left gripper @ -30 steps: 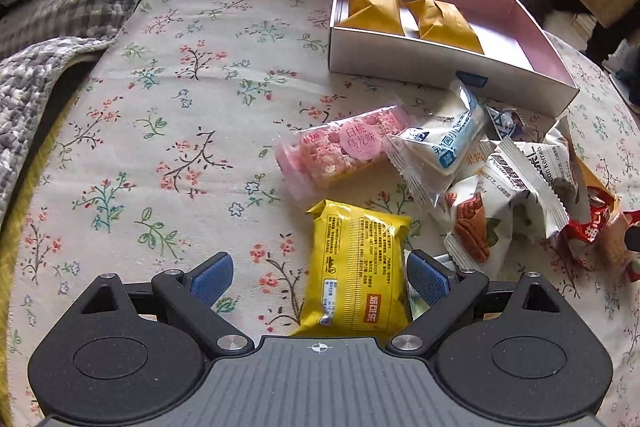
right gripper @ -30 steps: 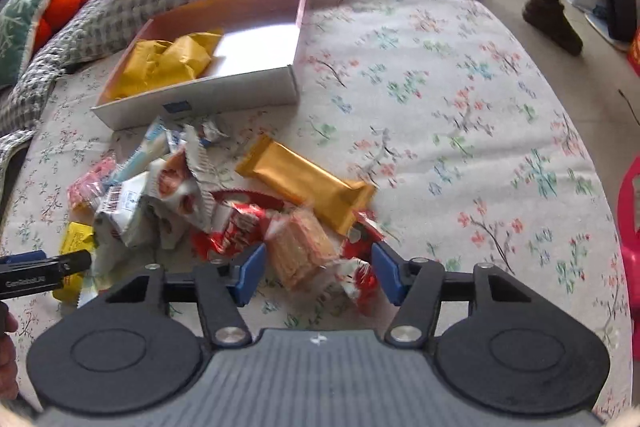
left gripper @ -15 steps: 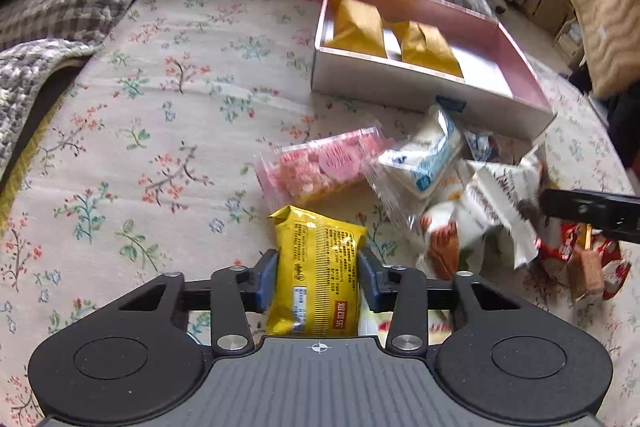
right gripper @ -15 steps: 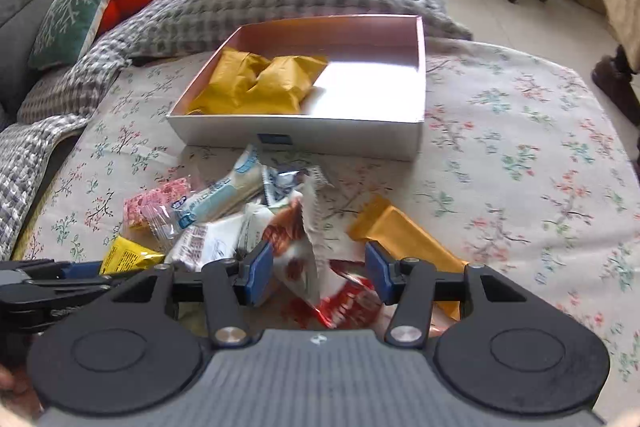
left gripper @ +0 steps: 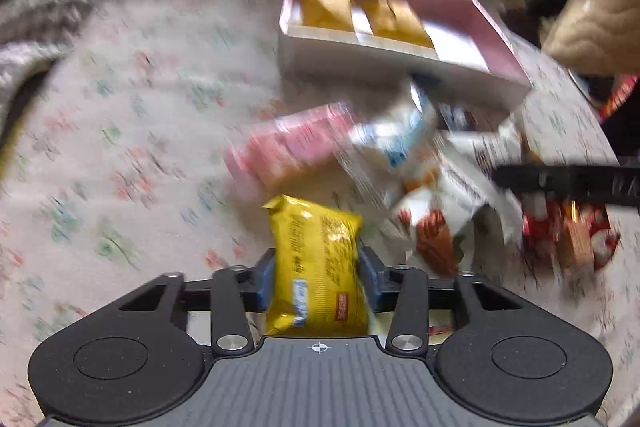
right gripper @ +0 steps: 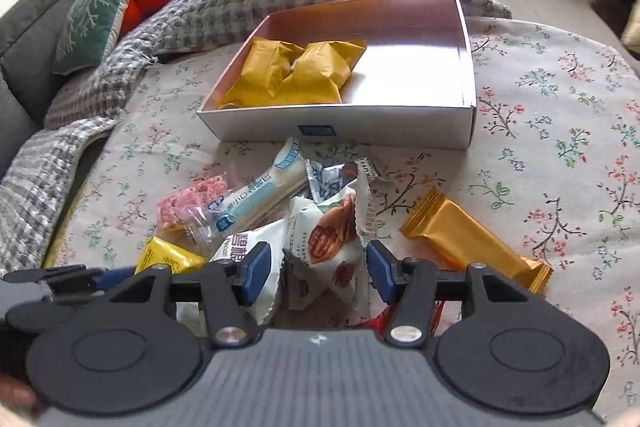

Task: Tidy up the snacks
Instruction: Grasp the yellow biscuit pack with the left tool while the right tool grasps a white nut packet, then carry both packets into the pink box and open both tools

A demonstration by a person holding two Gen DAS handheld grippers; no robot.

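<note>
The left claw (left gripper: 318, 277) is clamped on the yellow packet (left gripper: 316, 267), pads pressing both long sides; the packet sits between the fingers, clear of the pile. Risk: the smooth wrapper may slide out forward during a fast carry; the left view is motion-blurred, suggesting speed.

Ahead and right of this claw lies the box (left gripper: 400, 63), holding gold packets.

The right claw (right gripper: 316, 269) is spread, gripping nothing, straddling the pecan packet (right gripper: 328, 239). Risk: closing here may also pinch the neighbouring white packet (right gripper: 256, 251).

Only the right view shows the gold bar (right gripper: 472, 243), right of the claw, and the box's bare half.
</note>
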